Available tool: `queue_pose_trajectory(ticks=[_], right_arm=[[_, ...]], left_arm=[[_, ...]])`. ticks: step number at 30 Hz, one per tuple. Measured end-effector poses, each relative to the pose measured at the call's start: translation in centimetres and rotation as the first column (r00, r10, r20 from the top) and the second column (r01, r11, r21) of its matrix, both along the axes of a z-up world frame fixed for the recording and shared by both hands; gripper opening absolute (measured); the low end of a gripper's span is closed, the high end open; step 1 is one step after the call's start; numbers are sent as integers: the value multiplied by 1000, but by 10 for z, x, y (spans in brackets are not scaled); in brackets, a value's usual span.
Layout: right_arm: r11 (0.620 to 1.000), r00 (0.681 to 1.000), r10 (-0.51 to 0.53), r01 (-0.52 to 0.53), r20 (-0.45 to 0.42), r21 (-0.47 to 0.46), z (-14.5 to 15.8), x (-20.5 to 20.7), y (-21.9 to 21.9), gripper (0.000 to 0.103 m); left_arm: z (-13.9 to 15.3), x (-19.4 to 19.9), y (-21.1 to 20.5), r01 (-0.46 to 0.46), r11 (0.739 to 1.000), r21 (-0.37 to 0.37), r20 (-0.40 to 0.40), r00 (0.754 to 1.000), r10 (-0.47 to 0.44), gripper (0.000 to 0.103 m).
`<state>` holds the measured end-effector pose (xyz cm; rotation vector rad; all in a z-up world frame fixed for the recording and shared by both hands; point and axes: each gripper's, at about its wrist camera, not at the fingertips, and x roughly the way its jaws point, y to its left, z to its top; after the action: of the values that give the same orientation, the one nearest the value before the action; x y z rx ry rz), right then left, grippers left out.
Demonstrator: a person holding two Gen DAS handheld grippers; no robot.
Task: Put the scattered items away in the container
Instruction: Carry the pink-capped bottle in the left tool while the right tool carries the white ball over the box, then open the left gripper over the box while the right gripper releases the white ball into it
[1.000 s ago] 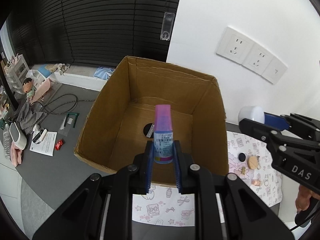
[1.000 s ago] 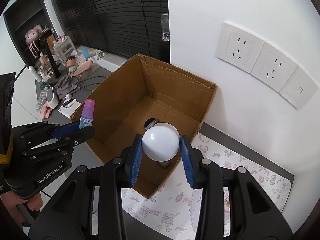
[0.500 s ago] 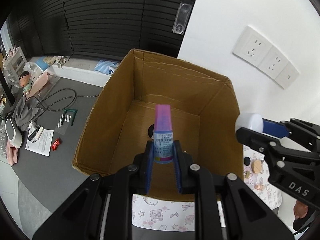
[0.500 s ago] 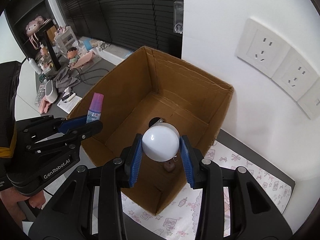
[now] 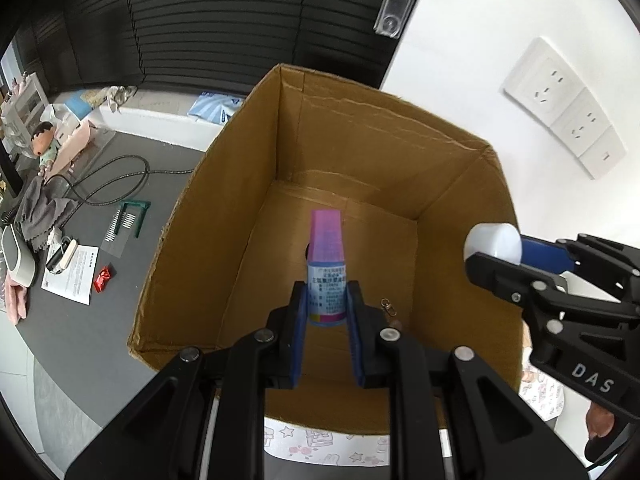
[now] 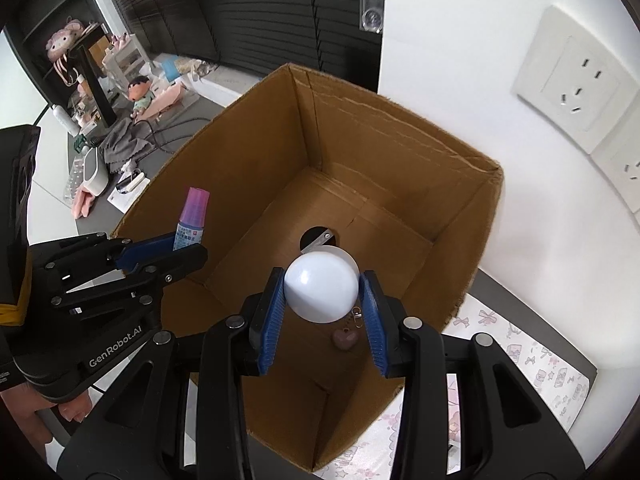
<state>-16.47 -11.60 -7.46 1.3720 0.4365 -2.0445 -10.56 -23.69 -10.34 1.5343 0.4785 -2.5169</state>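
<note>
An open cardboard box (image 5: pixel 372 148) (image 6: pixel 400 152) stands against the white wall. My left gripper (image 5: pixel 326 312) is shut on a small bottle with a pink cap (image 5: pixel 326 268) (image 6: pixel 191 220), held upright over the box's opening. My right gripper (image 6: pixel 322 300) is shut on a white round bulb (image 6: pixel 321 289) (image 5: pixel 493 241), also above the box. On the box floor lie a pink heart keychain (image 6: pixel 345 337) with its clasp (image 5: pixel 388 306) and a dark round item (image 6: pixel 316 237).
A patterned mat (image 6: pixel 532 368) lies under and right of the box. Wall sockets (image 5: pixel 564 108) sit on the right. On the grey floor to the left are cables (image 5: pixel 116 180), a paper sheet (image 5: pixel 72 268), a red wrapper (image 5: pixel 102 280) and a doll (image 5: pixel 44 148).
Both grippers have moved forward and over the box, which now looms larger. Each keeps its grip on its item.
</note>
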Motion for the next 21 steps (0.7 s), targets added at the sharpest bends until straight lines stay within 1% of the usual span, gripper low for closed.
queue_pose_trajectory(ticks=[12,21], right_arm=[[1000,999,17,-17,32,17,-19,-10,-13,39],[1000,999,17,-18,41,25,-24,-13,-15,39]], left_arm=[[-16,-12,-9,8,1000,6,40,999,-8,19],[-22,-14,-11,2,1000,16,65,998,-3,19]])
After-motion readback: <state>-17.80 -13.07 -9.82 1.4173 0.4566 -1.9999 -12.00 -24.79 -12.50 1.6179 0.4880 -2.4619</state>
